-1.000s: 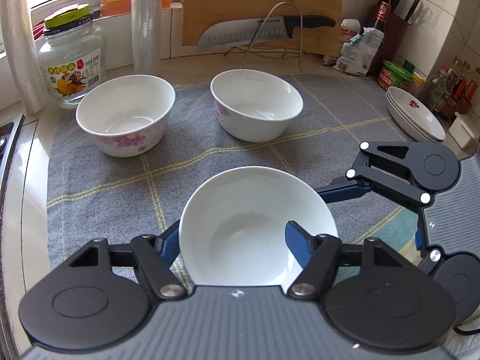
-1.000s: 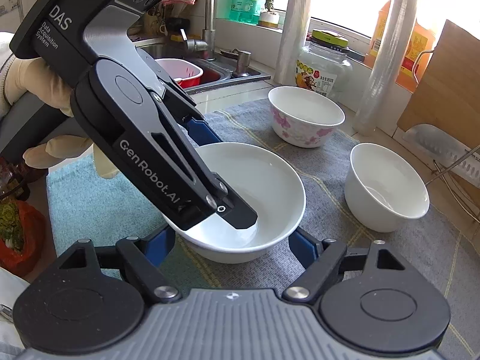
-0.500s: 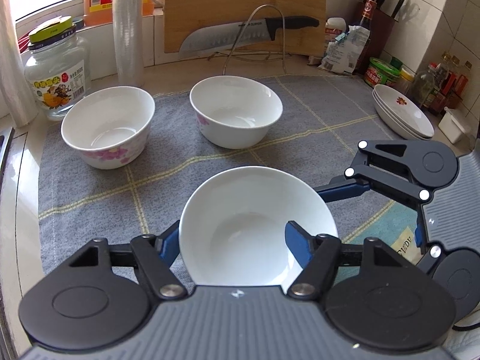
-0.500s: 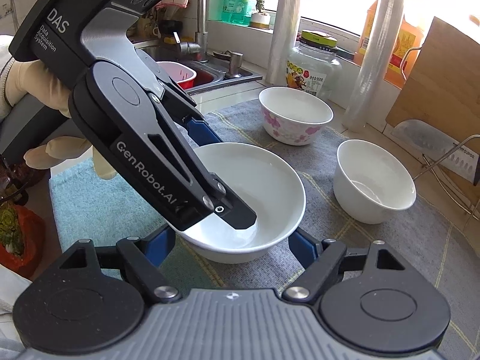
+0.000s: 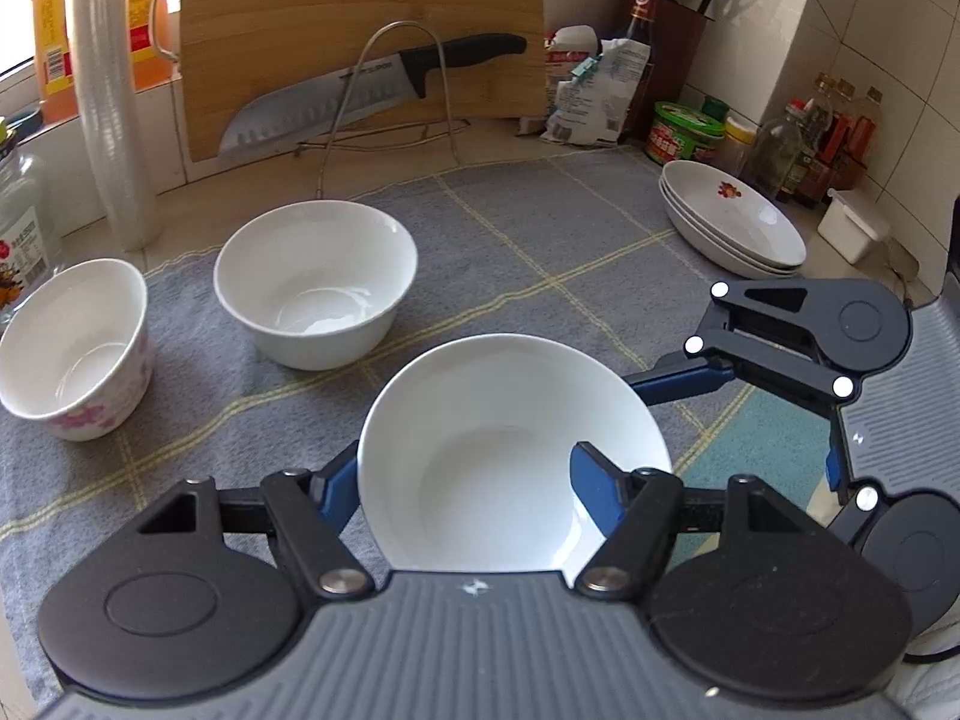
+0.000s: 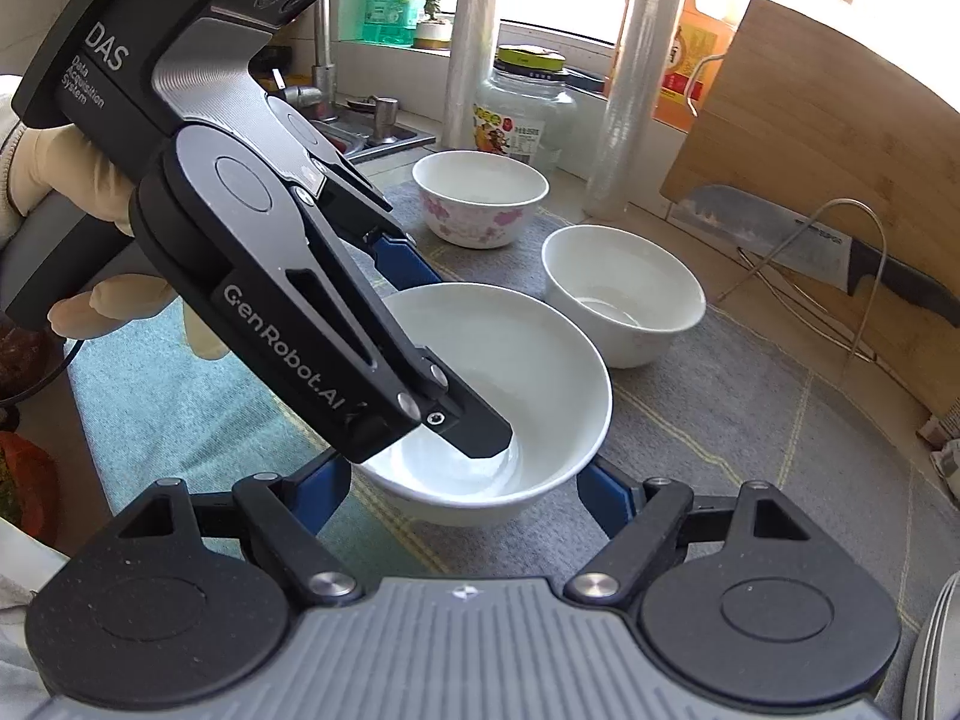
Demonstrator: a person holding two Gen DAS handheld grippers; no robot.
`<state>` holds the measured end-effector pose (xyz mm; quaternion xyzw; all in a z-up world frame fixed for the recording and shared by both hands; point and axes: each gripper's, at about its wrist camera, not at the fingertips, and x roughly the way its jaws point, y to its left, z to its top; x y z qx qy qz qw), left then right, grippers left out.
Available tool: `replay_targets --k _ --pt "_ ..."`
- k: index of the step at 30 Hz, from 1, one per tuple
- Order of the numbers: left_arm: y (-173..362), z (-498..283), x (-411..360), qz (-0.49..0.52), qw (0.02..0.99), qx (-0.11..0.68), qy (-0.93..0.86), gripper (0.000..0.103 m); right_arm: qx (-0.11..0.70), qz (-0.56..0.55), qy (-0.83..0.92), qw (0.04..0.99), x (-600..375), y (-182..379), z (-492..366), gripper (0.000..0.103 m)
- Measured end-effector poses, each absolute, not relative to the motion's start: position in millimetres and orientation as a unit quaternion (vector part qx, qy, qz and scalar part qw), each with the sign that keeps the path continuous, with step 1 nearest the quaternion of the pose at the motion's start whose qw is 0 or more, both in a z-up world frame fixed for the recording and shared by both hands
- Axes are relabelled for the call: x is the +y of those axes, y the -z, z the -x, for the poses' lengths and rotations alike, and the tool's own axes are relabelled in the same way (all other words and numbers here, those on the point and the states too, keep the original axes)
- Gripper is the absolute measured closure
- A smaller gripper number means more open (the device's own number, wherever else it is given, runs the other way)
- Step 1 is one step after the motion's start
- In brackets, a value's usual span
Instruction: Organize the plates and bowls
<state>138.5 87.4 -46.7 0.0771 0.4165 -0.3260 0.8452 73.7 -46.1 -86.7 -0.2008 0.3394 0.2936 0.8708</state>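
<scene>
The left gripper (image 6: 420, 354) is built of black links with silver pivot screws, blue fingers (image 6: 396, 255) and a ribbed grey body, marked "GenRobot.AI" and "DAS Data Acquisition System" in white. A cream glove (image 6: 66, 180) is worn on the hand behind it. The right gripper (image 5: 774, 372) is made likewise.

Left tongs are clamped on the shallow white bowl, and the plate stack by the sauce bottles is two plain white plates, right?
Not quite. The left tongs do grip the shallow white bowl, one finger inside and one outside the rim. But the plate stack by the sauce bottles is not plain: the left wrist view shows a red flower print on the top plate, and three rims seem to show, not two.
</scene>
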Motion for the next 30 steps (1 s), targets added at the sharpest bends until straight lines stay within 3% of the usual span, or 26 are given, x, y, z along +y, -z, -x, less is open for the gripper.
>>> replay_targets --k 16,30 --pt "50 -145 12 -0.096 0.817 0.412 0.392 0.032 0.364 0.186 -0.226 0.884 -108 86 -63 0.017" --pt "62 -154 -8 -0.091 0.805 0.426 0.402 0.032 0.382 0.170 -0.214 0.883 -126 95 -68 0.017"
